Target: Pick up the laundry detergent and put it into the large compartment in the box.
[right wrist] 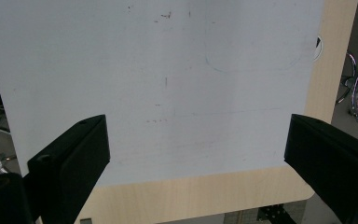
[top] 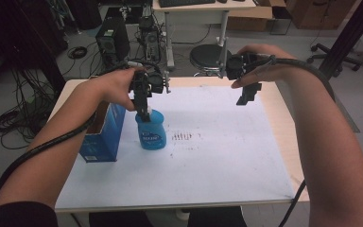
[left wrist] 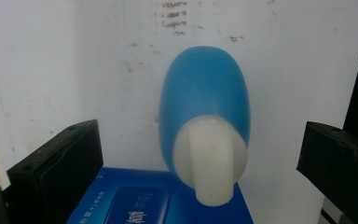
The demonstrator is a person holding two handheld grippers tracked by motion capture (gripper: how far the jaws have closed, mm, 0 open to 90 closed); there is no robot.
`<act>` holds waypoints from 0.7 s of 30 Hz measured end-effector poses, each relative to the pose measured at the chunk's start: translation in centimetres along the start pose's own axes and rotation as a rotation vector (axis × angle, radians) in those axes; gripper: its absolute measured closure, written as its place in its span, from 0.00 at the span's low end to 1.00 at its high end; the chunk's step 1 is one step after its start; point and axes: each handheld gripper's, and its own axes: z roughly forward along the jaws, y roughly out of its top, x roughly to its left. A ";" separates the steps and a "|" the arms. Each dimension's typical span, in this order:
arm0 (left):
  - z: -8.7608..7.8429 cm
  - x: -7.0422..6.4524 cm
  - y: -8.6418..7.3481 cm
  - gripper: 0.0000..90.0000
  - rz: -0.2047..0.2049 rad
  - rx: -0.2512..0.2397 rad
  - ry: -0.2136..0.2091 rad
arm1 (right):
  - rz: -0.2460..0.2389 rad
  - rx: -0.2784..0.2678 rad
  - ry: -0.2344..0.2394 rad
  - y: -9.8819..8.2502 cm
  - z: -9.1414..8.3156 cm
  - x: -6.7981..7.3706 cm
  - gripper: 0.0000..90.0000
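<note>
A: Your left gripper [top: 145, 109] hangs right over the blue bottle [left wrist: 205, 100], jaws spread wide and holding nothing. The white cap [left wrist: 211, 158] sits between them, nearer the far jaw.

B: And the box?

A: The blue box [left wrist: 161, 198] stands just beside the bottle, on the side of your near jaw. Your right gripper [top: 246, 97] hovers well apart over the white sheet [right wrist: 177, 79], open too, empty.

B: How will the bottle handle?

A: Likely light, smooth plastic, slippery and a bit squashy. You'd do best to close on the neck under the cap, gently.
</note>
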 end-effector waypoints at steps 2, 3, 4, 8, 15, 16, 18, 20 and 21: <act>0.2 0.0 0.0 0.00 0.000 0.000 -0.002 | 0.000 0.001 0.000 0.0 0.0 0.0 0.07; 0.4 -0.1 0.0 0.00 0.000 0.000 0.000 | 0.000 0.000 0.001 0.0 0.1 0.0 0.08; 0.5 -0.1 0.0 0.00 -0.001 0.004 -0.004 | 0.000 0.003 0.002 0.1 0.1 0.0 0.08; 1.0 -0.1 -0.1 0.00 -0.003 0.007 -0.003 | -0.004 0.002 0.004 0.2 0.3 0.0 0.07; 1.8 -0.2 -0.3 0.00 -0.007 0.013 -0.010 | -0.007 0.005 0.008 0.5 0.5 0.0 0.08; 2.0 -0.2 -0.3 0.00 -0.004 0.015 -0.008 | -0.011 0.006 0.009 0.6 0.5 0.0 0.08; 2.2 -0.2 -0.2 0.00 -0.003 0.022 -0.008 | -0.012 0.005 0.008 0.6 0.6 0.0 0.07; 2.5 -0.3 -0.2 0.00 -0.002 0.021 -0.007 | -0.013 0.004 0.009 0.7 0.6 0.0 0.08; 2.6 -0.3 -0.2 0.00 -0.001 0.021 -0.006 | -0.013 0.007 0.008 0.7 0.7 0.0 0.07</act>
